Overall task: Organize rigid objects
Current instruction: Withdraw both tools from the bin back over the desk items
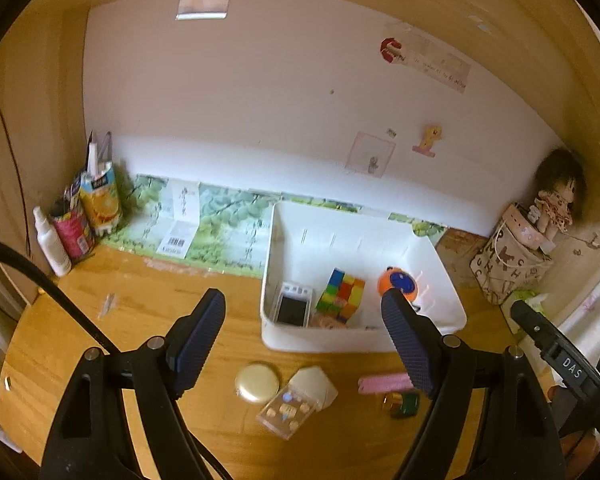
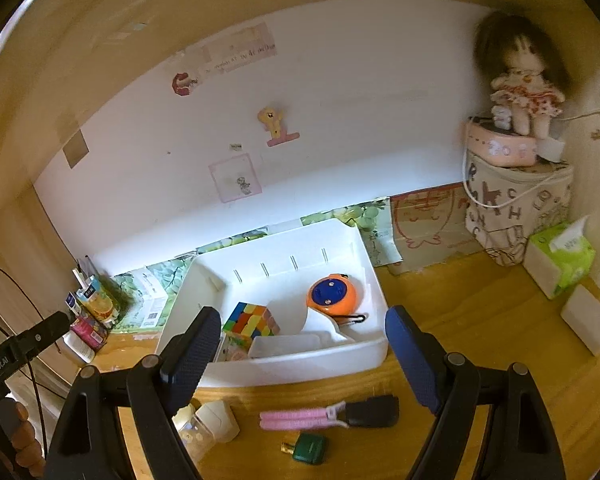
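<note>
So the white bin [image 1: 364, 334] sits at the back of our wooden desk [image 1: 148, 312], right up against the leafy green strip [image 1: 220, 220] along the wall. Inside we've got a multicoloured puzzle cube [image 2: 252, 320], an orange ball-shaped gadget with a blue face [image 2: 332, 294], and a white-framed thing with a dark screen [image 1: 294, 306] in the left corner. There's also a smaller white tray [image 2: 288, 346] lying along the near wall, plus something pinkish tucked under the cube that we can't really identify.

Still out on the desk, just in front of the bin: a round gold compact [image 1: 257, 382], a clear pill case [image 1: 288, 412] touching a white lidded box [image 1: 314, 384], a pink clip with a black end [image 2: 328, 414], and a little green bottle with a gold cap [image 2: 306, 448].

Our left gripper [image 1: 304, 340] hangs over the desk with its jaws spread and nothing between them. Same for the right gripper [image 2: 302, 348], wide and empty.

Off to the sides: a cluster of cartons holding pens [image 1: 96, 200] with a white bottle [image 1: 52, 242] in the left corner, and a lettered fabric bag [image 2: 516, 204] with a pink box and a doll [image 2: 520, 84] on top in the right corner, a green tissue pack [image 2: 560, 256] next to it. In the right view the compact is mostly hidden behind the left finger.
</note>
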Action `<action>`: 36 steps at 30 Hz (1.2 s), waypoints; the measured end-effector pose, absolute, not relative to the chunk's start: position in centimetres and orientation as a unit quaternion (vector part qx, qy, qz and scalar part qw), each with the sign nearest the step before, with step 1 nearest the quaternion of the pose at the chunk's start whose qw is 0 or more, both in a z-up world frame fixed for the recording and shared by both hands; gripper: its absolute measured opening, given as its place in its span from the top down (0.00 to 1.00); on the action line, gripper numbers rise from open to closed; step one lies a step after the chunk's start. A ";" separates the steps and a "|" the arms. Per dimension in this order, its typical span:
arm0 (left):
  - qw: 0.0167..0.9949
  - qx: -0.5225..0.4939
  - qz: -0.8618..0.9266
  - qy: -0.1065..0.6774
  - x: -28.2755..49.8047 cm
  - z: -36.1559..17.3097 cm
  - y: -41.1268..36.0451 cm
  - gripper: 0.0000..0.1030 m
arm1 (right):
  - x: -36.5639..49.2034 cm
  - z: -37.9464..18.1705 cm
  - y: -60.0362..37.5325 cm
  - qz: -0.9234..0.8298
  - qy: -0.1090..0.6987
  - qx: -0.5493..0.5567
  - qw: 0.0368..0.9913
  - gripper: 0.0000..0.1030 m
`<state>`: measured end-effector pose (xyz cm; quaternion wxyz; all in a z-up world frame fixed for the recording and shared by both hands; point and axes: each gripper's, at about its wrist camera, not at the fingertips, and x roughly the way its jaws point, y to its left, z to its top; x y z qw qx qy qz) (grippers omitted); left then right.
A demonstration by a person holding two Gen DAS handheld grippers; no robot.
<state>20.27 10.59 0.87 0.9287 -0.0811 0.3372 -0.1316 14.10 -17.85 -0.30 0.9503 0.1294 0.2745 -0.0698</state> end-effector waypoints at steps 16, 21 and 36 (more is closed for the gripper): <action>0.888 -0.070 -0.164 0.424 19.3 -2.8 12.6 0.19 | 7.2 -2.4 -14.1 -0.130 0.241 0.084 0.958 0.18; 0.874 -0.051 -0.155 0.457 19.3 -4.2 12.2 0.19 | 5.8 -3.2 -13.5 -0.141 0.234 0.060 0.960 0.18; 0.831 0.002 -0.120 0.543 19.2 -9.1 9.6 0.19 | 5.1 -7.0 -15.1 -0.133 0.264 0.039 0.954 0.18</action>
